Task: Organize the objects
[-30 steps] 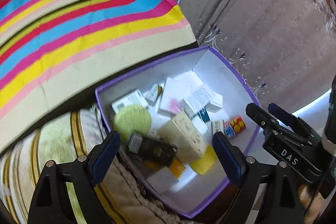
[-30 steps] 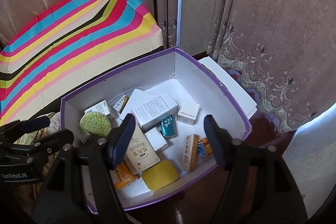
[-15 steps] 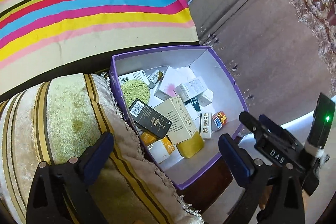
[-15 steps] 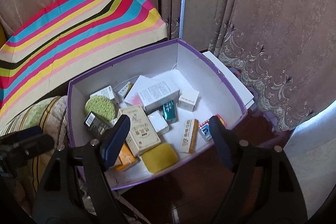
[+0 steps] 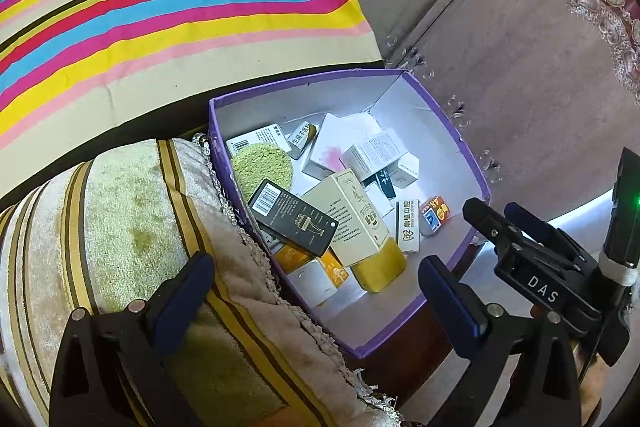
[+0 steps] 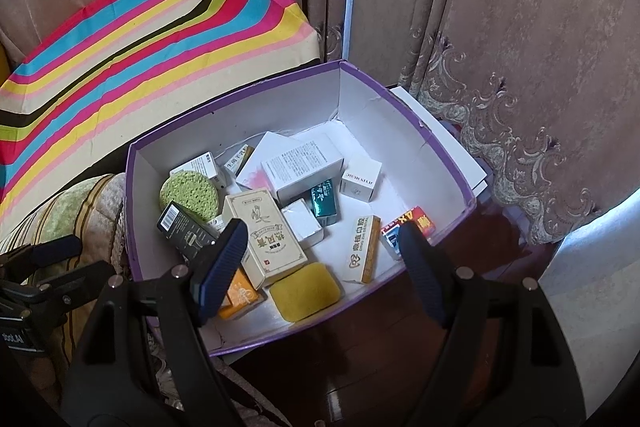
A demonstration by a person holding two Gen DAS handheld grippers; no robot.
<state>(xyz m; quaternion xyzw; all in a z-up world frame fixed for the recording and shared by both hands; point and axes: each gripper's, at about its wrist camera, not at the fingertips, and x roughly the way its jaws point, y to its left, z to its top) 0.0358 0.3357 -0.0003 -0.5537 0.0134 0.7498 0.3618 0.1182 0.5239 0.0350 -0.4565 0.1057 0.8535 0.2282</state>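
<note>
A purple box with white inside [image 5: 466,143] [image 6: 400,107] holds several small cartons, a black carton [image 5: 294,223] [image 6: 182,227], a green round sponge [image 5: 262,165] [image 6: 188,193], a beige carton [image 5: 352,217] [image 6: 264,231] and a yellow sponge [image 5: 378,267] [image 6: 306,291]. My left gripper [image 5: 316,283] is open and empty, above the box's near corner and the cushion. My right gripper [image 6: 320,249] is open and empty, above the box's near side. The right gripper also shows in the left wrist view [image 5: 504,219].
A green and gold striped cushion [image 5: 120,227] [image 6: 60,211] lies left of the box. A striped bright cloth [image 5: 160,7] [image 6: 140,39] covers something behind. Patterned curtains [image 6: 500,47] hang behind and right. Dark wood floor [image 6: 492,239] lies beneath.
The left gripper let go of the black carton, which now lies in the box, and pulled back over the cushion. The right gripper also drew back a little.
</note>
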